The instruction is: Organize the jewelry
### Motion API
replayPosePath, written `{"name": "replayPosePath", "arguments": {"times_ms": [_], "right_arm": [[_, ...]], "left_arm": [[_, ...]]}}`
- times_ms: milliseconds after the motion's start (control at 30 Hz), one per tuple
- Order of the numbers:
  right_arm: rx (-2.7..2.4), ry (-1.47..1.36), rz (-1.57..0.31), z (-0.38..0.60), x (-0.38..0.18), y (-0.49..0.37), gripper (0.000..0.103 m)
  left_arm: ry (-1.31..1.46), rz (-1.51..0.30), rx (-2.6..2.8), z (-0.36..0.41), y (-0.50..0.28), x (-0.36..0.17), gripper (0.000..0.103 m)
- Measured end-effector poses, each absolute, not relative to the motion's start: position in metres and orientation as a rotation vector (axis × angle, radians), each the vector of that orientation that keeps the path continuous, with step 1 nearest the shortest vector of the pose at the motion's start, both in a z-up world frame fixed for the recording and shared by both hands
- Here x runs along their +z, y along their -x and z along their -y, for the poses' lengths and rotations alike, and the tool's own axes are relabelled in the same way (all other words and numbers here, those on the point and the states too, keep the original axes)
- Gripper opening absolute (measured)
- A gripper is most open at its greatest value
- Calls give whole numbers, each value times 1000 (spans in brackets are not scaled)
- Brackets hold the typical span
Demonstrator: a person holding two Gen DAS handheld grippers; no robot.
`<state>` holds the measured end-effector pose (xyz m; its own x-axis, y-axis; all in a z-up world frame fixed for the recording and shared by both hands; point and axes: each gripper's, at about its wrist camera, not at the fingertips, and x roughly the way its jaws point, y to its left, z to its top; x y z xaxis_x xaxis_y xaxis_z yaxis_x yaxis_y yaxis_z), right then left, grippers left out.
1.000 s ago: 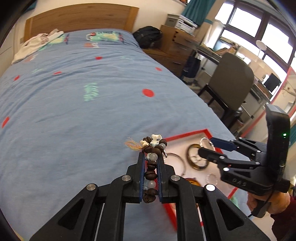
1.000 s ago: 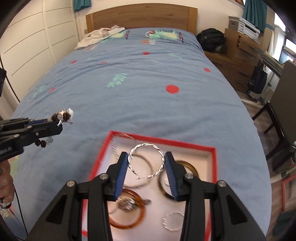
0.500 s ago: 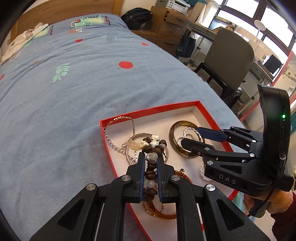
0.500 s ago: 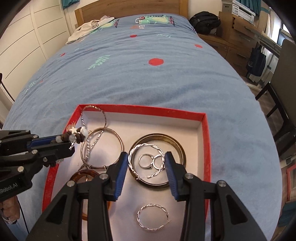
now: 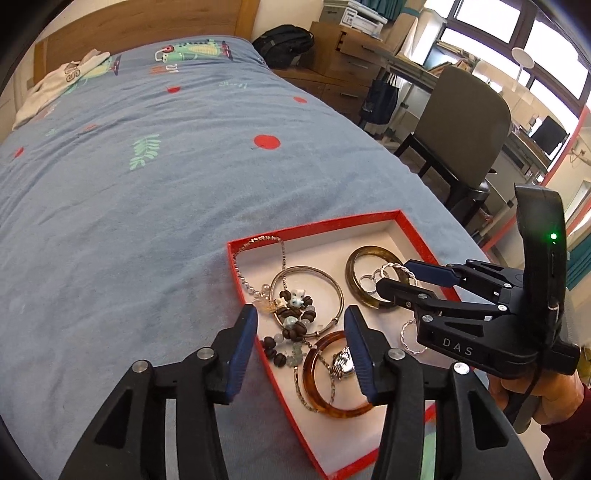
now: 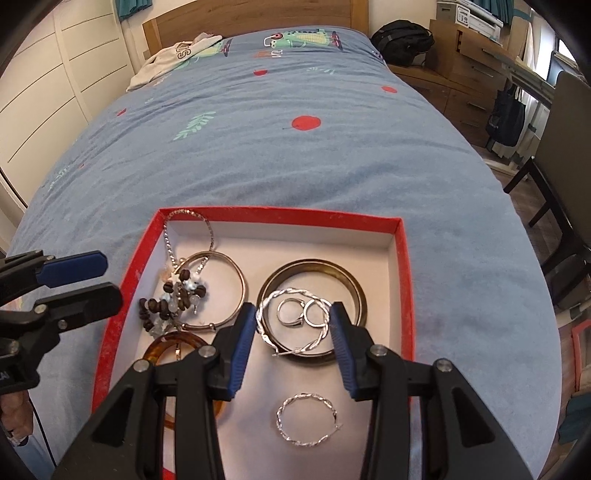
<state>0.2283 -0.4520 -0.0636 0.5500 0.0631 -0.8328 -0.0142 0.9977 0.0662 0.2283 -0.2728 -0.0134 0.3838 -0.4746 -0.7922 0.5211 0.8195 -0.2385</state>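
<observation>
A red-rimmed tray (image 6: 404, 266) (image 5: 314, 223) lies on the blue bed. My left gripper (image 5: 301, 339) is open above it; the brown bead bracelet (image 5: 295, 314) (image 6: 173, 295) lies in the tray across a silver bangle (image 6: 238, 280). My right gripper (image 6: 293, 326) is shut on a twisted silver hoop earring (image 6: 295, 321), held over a dark bangle (image 6: 360, 295) with two small rings (image 6: 291, 312). A second twisted hoop (image 6: 306, 419), an amber bangle (image 5: 325, 384) and a silver chain (image 6: 170, 236) lie in the tray.
The blue bedspread (image 6: 295, 147) stretches away to a wooden headboard (image 6: 258, 14). A white garment (image 6: 173, 55) lies near the pillows. A chair (image 5: 465, 122), a black bag (image 6: 402, 37) and wooden drawers (image 6: 465, 55) stand to the right of the bed.
My left gripper has opened and let the bead bracelet drop into the tray. Both grippers have moved forward over the tray. My right gripper still holds the hoop.
</observation>
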Motion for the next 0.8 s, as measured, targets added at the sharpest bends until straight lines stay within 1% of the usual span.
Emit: {"name": "replayPosePath", "arguments": {"times_ms": [67,167,300,333,367,600,700,800], "right_arm": [[44,-51,-985,451,-61,-226,43],[41,-49,-993,446,-58,-218,45],[37,-69,-984,441,-49,-201,45],[38,-71,-978,438,-45,-195,45],[39,-69,-974,434,-40,-188,45],[38,-85,-927,404,-3,-130,45],[27,-90,-910,390,10,-99,45],[23,-92,-891,377,19,-68,45]], "left_arm": [[-48,-978,-626,265,-220,-4,56],[-46,-958,-605,253,-207,9,59],[-44,-942,-575,232,-186,23,60],[-46,-937,-564,228,-180,26,62],[-46,-935,-550,224,-177,28,65],[-30,-896,-451,194,-136,44,73],[-26,-869,-412,182,-112,50,80],[-30,-849,-391,177,-85,54,82]]}}
